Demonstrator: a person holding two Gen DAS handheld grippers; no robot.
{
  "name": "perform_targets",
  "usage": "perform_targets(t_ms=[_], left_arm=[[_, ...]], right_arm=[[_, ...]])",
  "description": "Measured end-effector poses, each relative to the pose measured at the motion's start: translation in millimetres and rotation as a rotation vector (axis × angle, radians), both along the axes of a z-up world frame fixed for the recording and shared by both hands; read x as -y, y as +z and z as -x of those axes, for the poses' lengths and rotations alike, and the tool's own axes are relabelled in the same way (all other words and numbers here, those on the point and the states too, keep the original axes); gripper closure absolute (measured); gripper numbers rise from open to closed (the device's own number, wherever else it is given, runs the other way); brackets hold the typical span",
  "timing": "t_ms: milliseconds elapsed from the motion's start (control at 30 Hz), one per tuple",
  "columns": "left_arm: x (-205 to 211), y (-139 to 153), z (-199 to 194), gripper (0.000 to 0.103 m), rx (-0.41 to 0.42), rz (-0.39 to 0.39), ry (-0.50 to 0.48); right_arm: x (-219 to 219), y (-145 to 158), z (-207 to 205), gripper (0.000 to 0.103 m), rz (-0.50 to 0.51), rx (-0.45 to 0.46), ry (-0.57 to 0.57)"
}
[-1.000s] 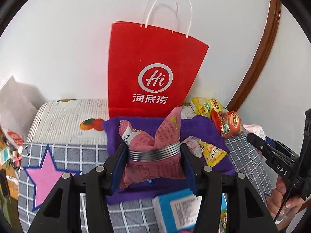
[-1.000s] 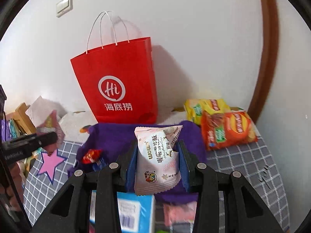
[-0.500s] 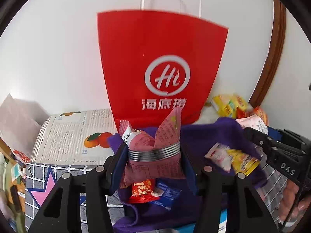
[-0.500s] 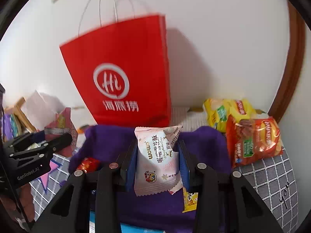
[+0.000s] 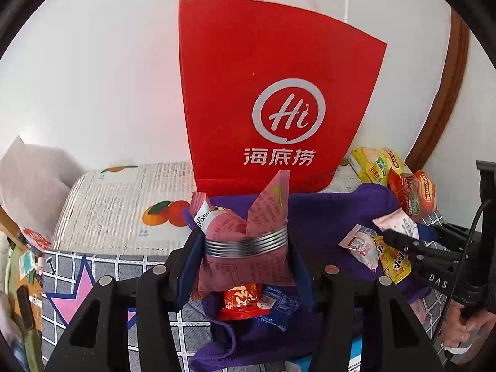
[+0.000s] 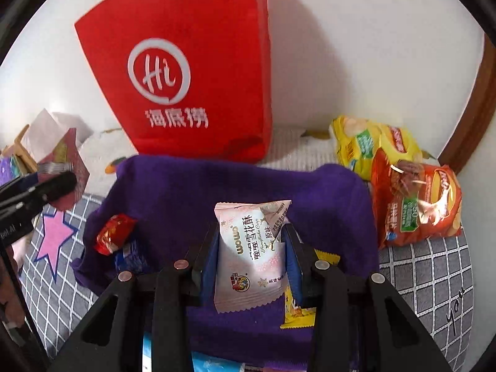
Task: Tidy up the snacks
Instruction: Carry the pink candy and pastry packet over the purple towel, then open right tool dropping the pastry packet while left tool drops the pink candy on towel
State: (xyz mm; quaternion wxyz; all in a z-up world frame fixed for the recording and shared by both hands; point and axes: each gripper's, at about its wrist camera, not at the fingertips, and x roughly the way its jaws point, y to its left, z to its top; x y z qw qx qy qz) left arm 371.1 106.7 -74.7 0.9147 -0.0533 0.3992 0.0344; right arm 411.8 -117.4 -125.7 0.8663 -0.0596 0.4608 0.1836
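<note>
So, both grippers loaded up over the purple cloth

Okay, the left gripper (image 5: 245,248) has its jaws clamped on a dark pink snack packet (image 5: 245,241), squeezed from both sides, with a silver band across the wrapper right at jaw level. The top corners of the packet fan out above the jaws. Just below them sits a small red snack (image 5: 240,305) with a blue wrapper (image 5: 279,305) touching it, both lying on the purple cloth (image 5: 325,214).

The right gripper (image 6: 251,257) is closed narrow on a pale pink snack bag (image 6: 248,254), held upright between the blue pads, its lower edge hanging under the jaws. A yellow packet (image 6: 294,316) peeks out just below and to the right of them, on the same cloth.

Beyond both sets of jaws, a red paper bag (image 6: 192,68) stands upright against the white wall, right behind the cloth. Off to the right of the right jaws, a yellow chip bag (image 6: 372,145) and an orange chip bag (image 6: 415,207) lie overlapping on the grey checked cover (image 6: 418,279).

A person's hand (image 5: 468,325) shows at the far right edge of the left camera's view.
</note>
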Motion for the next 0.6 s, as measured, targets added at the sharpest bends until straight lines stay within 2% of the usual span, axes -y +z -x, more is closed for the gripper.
perform_targets(t_ms=[167, 300, 400, 600], left_arm=[[-1.4, -3.7, -2.9, 0.051, -0.017, 0.012, 0.002], [-1.5, -3.5, -2.4, 0.051, -0.015, 0.010, 0.004], [-0.8, -3.5, -1.8, 0.051, -0.017, 0.007, 0.002], [0.3, -4.3, -2.3, 0.051, -0.022, 0.004, 0.000]], right_arm=[[-5.2, -7.5, 1.4, 0.064, 0.005, -0.054, 0.035], [-13.7, -20.8, 1.5, 0.062, 0.056, -0.116, 0.070], [-15.7, -31.2, -0.2, 0.062, 0.048, -0.157, 0.074], [-22.7, -46.1, 0.1, 0.062, 0.064, -0.190, 0.098]])
